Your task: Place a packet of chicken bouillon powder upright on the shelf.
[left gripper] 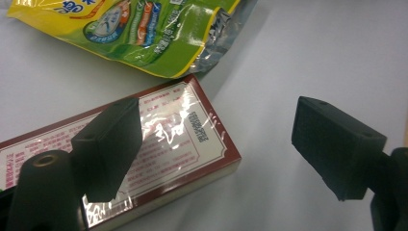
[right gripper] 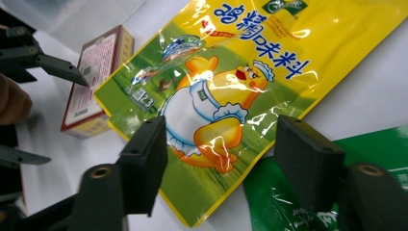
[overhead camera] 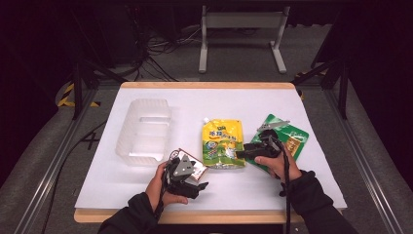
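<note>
High view: left gripper point(overhead camera: 195, 181), spread, hides most of red box point(overhead camera: 197, 169); right gripper point(overhead camera: 242, 153) spread beside yellow pouch point(overhead camera: 222, 141)

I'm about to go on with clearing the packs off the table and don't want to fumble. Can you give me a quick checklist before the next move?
1. Left gripper jaws open: ok, nothing pressed between them.
2. Right gripper jaws open: ok, they stand apart over the yellow pouch.
3. Red box lined up between the left jaws: not ok, it lies under one jaw only.
4. Yellow pouch free to lift: cannot tell; its edge lies at the green pack, perhaps overlapping.
5. Clear plastic bin within reach and unobstructed: ok, it stands open beyond the left gripper.
</note>
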Tool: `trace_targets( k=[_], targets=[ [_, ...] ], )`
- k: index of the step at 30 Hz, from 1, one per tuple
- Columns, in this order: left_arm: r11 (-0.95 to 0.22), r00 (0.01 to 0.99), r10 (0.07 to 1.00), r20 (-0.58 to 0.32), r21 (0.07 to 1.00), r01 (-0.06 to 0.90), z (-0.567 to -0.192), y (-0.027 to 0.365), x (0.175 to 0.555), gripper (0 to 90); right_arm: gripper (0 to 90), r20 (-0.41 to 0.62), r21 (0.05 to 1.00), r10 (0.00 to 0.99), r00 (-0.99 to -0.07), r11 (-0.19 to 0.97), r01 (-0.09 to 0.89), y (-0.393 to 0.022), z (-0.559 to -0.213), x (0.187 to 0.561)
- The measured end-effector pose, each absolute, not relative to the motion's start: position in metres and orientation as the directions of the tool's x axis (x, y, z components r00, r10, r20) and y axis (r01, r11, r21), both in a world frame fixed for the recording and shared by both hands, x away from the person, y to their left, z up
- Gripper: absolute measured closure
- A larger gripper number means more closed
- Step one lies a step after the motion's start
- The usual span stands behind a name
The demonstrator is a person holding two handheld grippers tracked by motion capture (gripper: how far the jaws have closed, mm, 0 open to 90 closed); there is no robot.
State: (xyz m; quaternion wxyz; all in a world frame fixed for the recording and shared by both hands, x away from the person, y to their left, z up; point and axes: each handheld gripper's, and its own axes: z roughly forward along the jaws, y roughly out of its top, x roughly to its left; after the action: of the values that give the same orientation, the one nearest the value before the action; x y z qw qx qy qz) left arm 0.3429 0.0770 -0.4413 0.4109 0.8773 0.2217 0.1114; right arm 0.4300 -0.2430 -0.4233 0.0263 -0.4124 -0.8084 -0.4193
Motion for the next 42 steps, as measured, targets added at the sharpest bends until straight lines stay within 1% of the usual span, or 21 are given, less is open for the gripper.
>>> trace_targets(
  k=[1,3,4,6,11,12,13,17,18,19,20,21,22,23,25,27,31,33,35,39,42],
  targets=[
    [-0.563,0.873,0.487,0.013,0.77,0.302,-0.441,0.076,0.344,17.5,28.7,0.402,0.644,0.652,-0.643,0.298,0.705,-0.242,-0.425,0.433],
    [-0.563,0.872,0.49,0.014,0.769,0.304,-0.442,0.074,0.347,16.7,25.0,0.432,0.623,0.639,-0.636,0.298,0.723,-0.24,-0.429,0.438],
    [-0.563,0.87,0.492,0.017,0.769,0.303,-0.442,0.072,0.349,16.6,21.5,0.432,0.617,0.642,-0.633,0.302,0.727,-0.238,-0.43,0.44],
    [-0.56,0.867,0.498,0.018,0.77,0.306,-0.442,0.071,0.35,15.3,18.7,0.424,0.61,0.653,-0.627,0.306,0.731,-0.235,-0.433,0.444],
    [-0.536,0.863,0.505,-0.023,0.776,0.334,-0.442,0.062,0.361,14.5,17.6,0.454,0.602,0.65,-0.609,0.28,0.748,-0.238,-0.436,0.451],
    [-0.52,0.855,0.516,-0.05,0.776,0.358,-0.44,0.06,0.366,14.4,17.2,0.463,0.601,0.645,-0.607,0.275,0.751,-0.237,-0.437,0.452],
    [-0.52,0.855,0.516,-0.05,0.776,0.358,-0.44,0.06,0.366,13.8,17.2,0.463,0.601,0.645,-0.607,0.275,0.751,-0.237,-0.437,0.452],
    [-0.468,0.819,0.555,-0.148,0.758,0.454,-0.443,0.058,0.38,12.7,16.1,0.533,0.582,0.608,-0.589,0.241,0.776,-0.235,-0.439,0.457],
    [-0.468,0.819,0.555,-0.148,0.758,0.454,-0.443,0.058,0.38,12.2,16.2,0.541,0.584,0.597,-0.592,0.24,0.776,-0.234,-0.44,0.458],
    [-0.444,0.808,0.556,-0.197,0.751,0.489,-0.445,0.057,0.386,11.9,18.3,0.537,0.586,0.595,-0.598,0.247,0.772,-0.233,-0.441,0.458],
    [-0.444,0.808,0.556,-0.197,0.751,0.489,-0.445,0.057,0.386,11.9,22.5,0.528,0.587,0.6,-0.601,0.254,0.769,-0.232,-0.44,0.457],
    [-0.431,0.804,0.549,-0.231,0.745,0.509,-0.445,0.057,0.389,11.9,22.5,0.528,0.587,0.6,-0.601,0.254,0.769,-0.232,-0.44,0.457],
    [-0.43,0.795,0.556,-0.242,0.735,0.524,-0.445,0.056,0.392,11.2,25.8,0.522,0.589,0.604,-0.602,0.255,0.767,-0.233,-0.44,0.457],
    [-0.428,0.788,0.564,-0.245,0.729,0.534,-0.445,0.055,0.394,10.7,31.8,0.533,0.588,0.6,-0.596,0.244,0.771,-0.233,-0.441,0.458],
    [-0.405,0.772,0.572,-0.276,0.723,0.559,-0.446,0.056,0.397,10.5,39.6,0.523,0.591,0.602,-0.603,0.254,0.766,-0.234,-0.442,0.458],
    [-0.399,0.764,0.579,-0.284,0.718,0.569,-0.446,0.057,0.4,10.9,46.2,0.54,0.584,0.593,-0.598,0.247,0.773,-0.237,-0.444,0.458],
    [-0.409,0.767,0.574,-0.285,0.712,0.571,-0.448,0.055,0.4,11.2,60.0,0.536,0.588,0.583,-0.611,0.262,0.766,-0.238,-0.445,0.457],
    [-0.418,0.77,0.572,-0.282,0.708,0.57,-0.448,0.054,0.401,10.3,64.7,0.523,0.599,0.577,-0.628,0.276,0.752,-0.237,-0.445,0.457],
    [-0.408,0.764,0.571,-0.301,0.704,0.582,-0.448,0.054,0.403,10.5,68.4,0.512,0.603,0.575,-0.638,0.288,0.743,-0.235,-0.444,0.455],
    [-0.402,0.77,0.552,-0.32,0.707,0.582,-0.446,0.055,0.405,12.5,74.5,0.485,0.636,0.573,-0.66,0.287,0.716,-0.235,-0.443,0.453],
    [-0.401,0.779,0.542,-0.314,0.718,0.569,-0.443,0.056,0.405,14.0,77.9,0.457,0.667,0.569,-0.684,0.289,0.686,-0.235,-0.438,0.449]
  ],
)
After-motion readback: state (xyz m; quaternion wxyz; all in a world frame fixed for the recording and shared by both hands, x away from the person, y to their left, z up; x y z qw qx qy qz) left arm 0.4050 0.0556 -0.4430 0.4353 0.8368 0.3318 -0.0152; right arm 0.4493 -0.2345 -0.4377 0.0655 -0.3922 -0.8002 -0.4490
